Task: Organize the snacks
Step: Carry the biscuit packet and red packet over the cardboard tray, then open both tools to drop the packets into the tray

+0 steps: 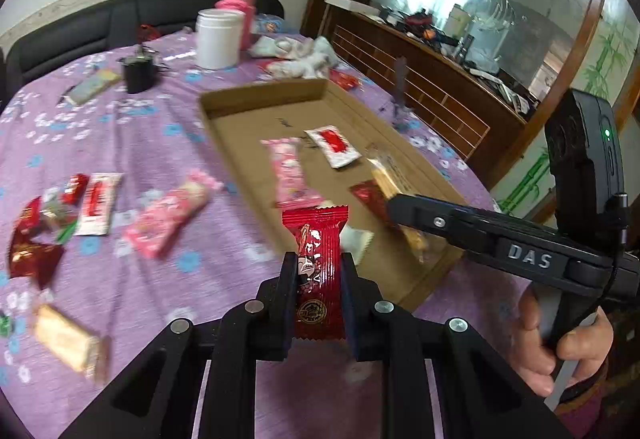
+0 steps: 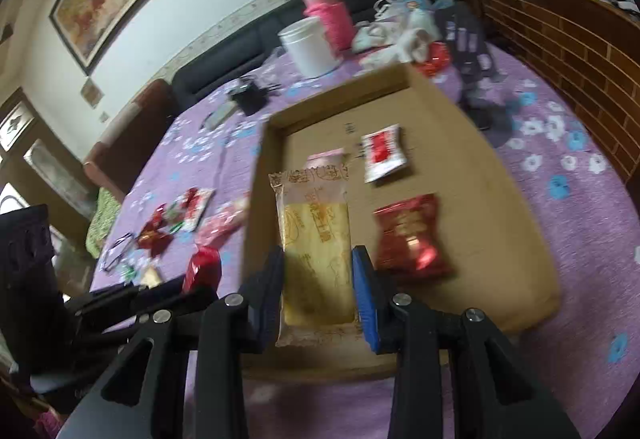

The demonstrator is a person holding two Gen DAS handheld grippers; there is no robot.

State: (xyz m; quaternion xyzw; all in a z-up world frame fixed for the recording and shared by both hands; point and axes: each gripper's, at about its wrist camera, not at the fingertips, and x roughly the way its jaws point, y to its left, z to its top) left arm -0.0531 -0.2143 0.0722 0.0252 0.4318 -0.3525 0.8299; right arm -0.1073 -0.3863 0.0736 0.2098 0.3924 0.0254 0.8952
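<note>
Standing upright between the pads of the left hand-held gripper is a red foil snack packet with crimped ends and a round gold seal low on its face, clamped tight just above the near edge of the cardboard tray. Beside it, the right hand-held gripper grips a long clear-wrapped yellow cake bar over that tray. Lying in the tray are a pink wrapped bar, a white sachet with red print and a dark red foil pouch. Loose snacks lie scattered on the purple floral tabletop left of the tray, among them a pink packet and a pale wafer bar
</note>
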